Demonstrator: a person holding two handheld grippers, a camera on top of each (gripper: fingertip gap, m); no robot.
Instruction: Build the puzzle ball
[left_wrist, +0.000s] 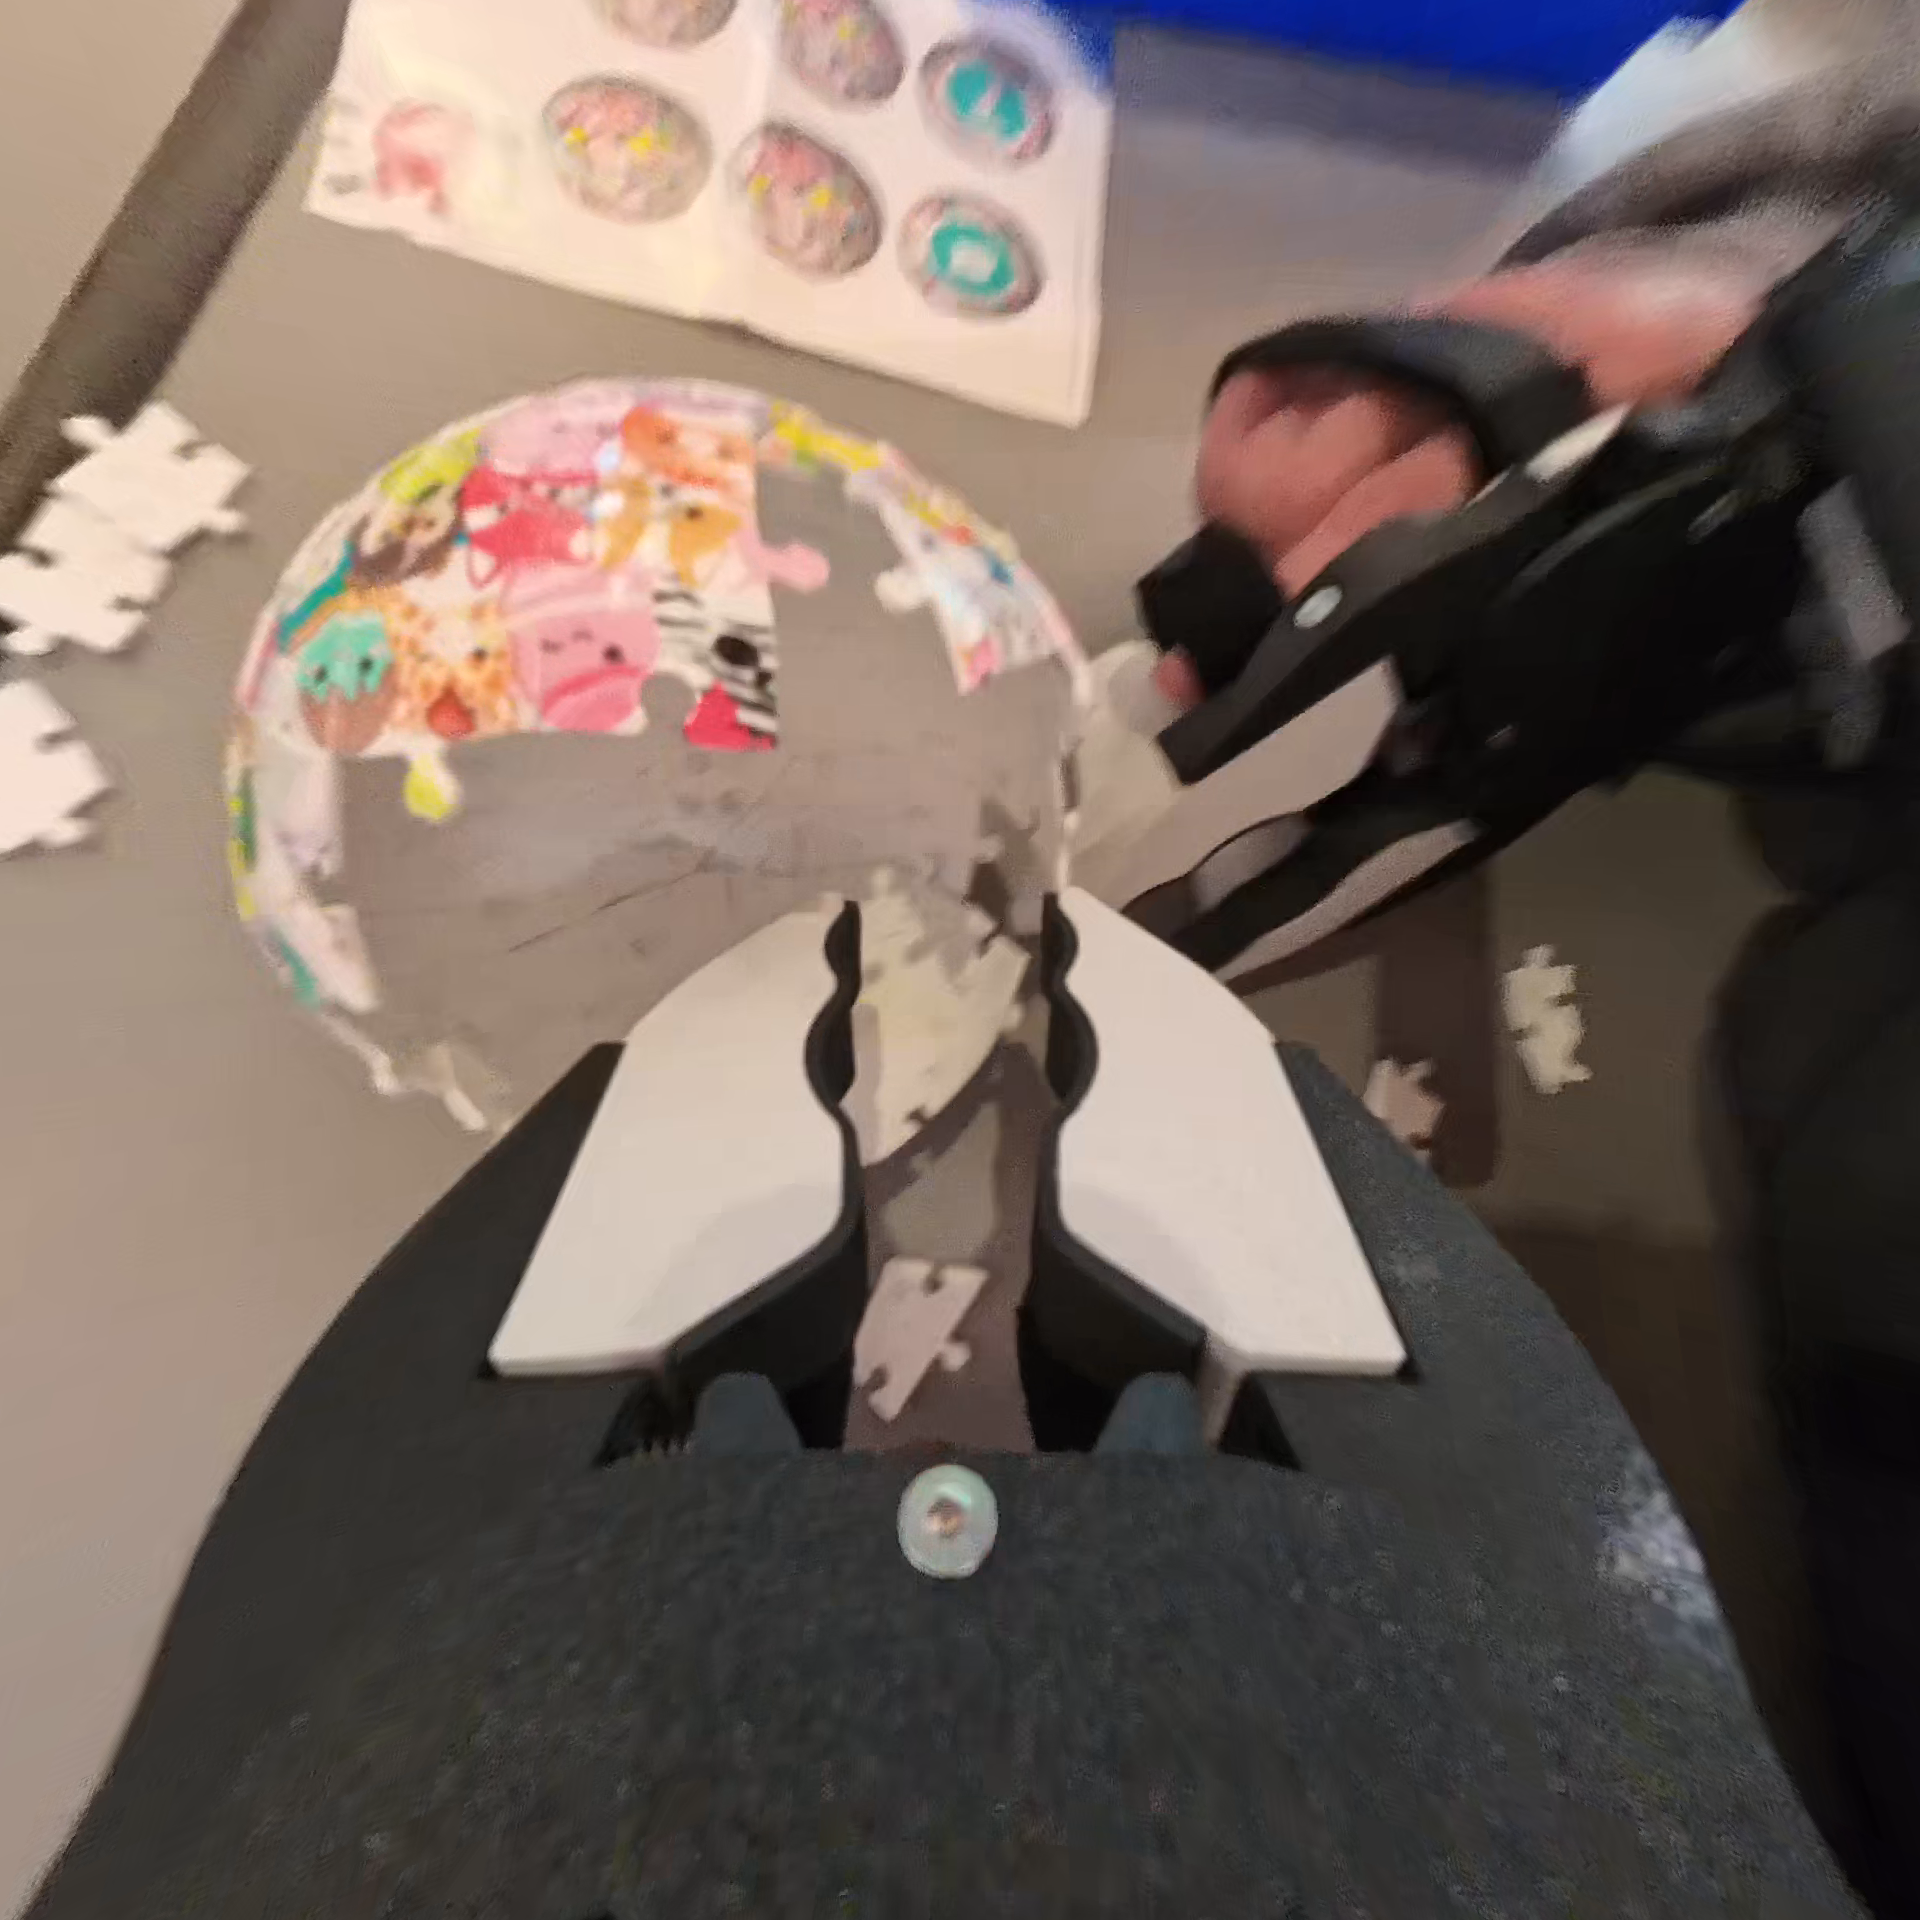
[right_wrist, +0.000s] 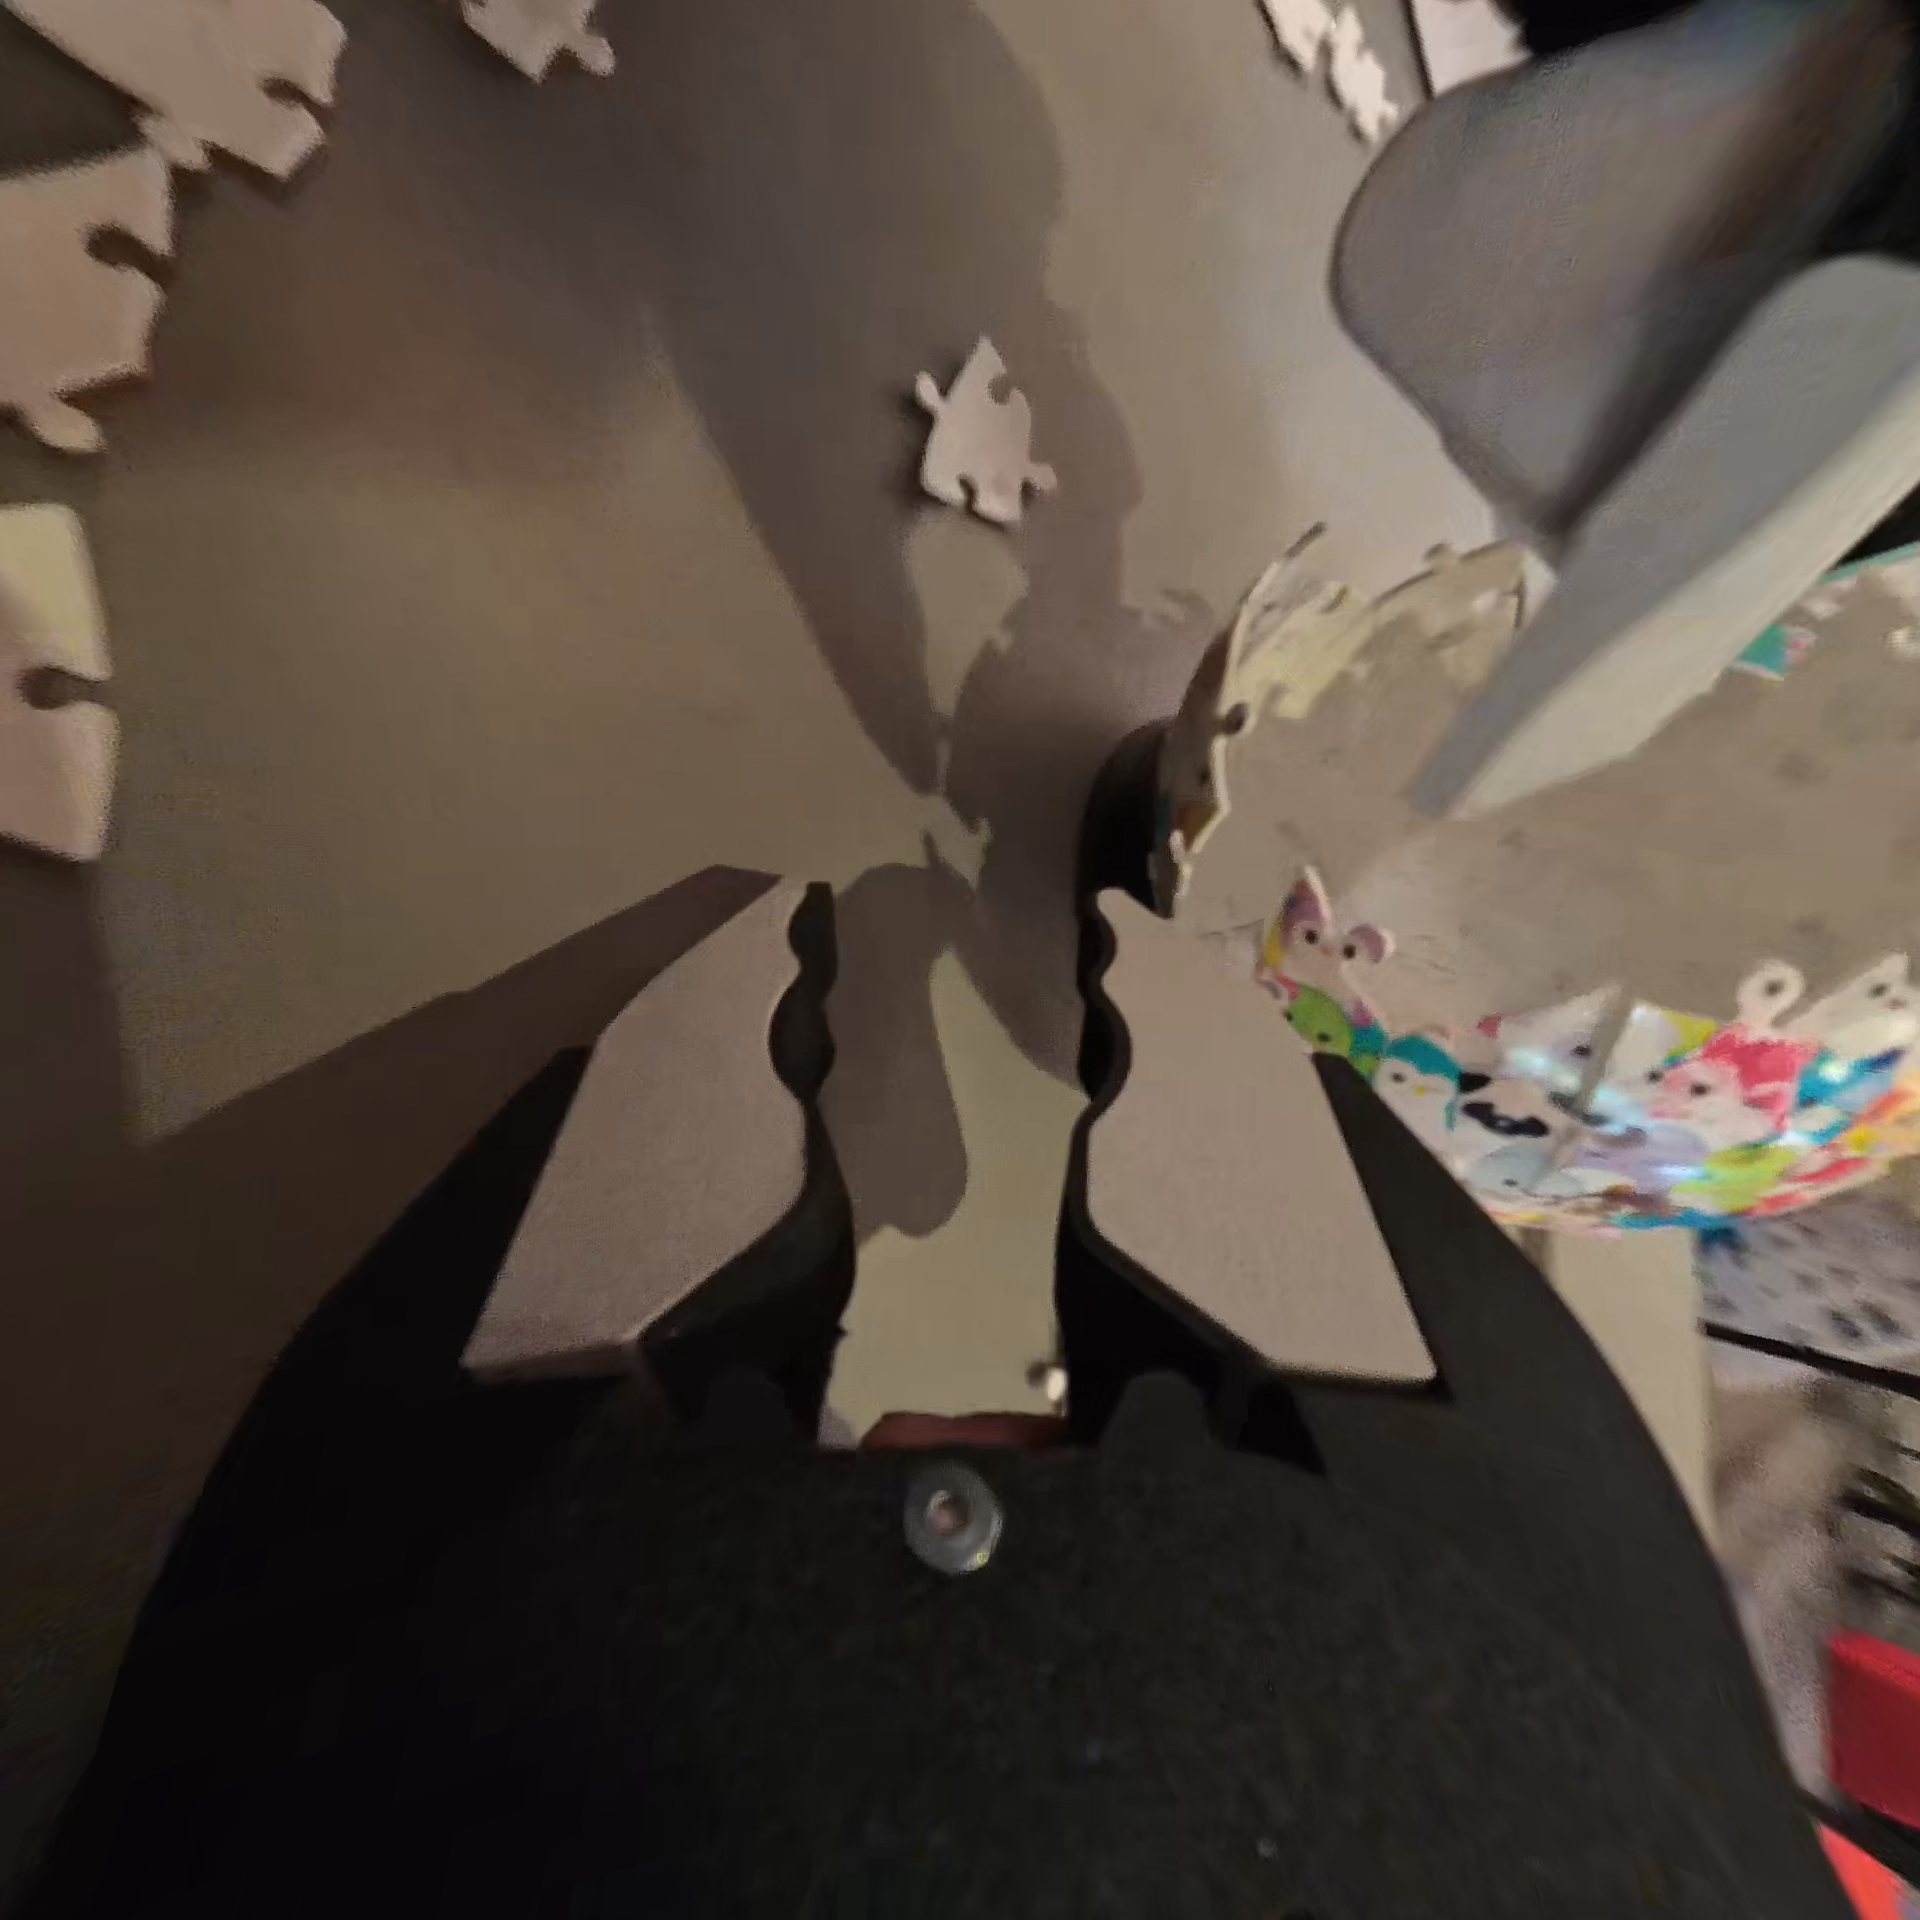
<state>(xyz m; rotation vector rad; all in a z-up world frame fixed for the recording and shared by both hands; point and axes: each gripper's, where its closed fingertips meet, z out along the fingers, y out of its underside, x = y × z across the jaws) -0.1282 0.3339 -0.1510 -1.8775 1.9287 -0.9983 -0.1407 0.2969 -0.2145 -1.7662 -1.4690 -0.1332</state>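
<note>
Grey table, half-built puzzle ball hollow toward camera, both tools parted, empty.

Grey tabletop; blue object at far edge, blurred.

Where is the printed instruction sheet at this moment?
In the left wrist view the instruction sheet lies flat on the grey table at the top, just beyond the half-built puzzle ball.

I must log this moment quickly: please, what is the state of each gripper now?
Left gripper: open, holding nothing; the puzzle ball lies just past its tips.
Right gripper: open, empty, beside the ball's edge.
</note>
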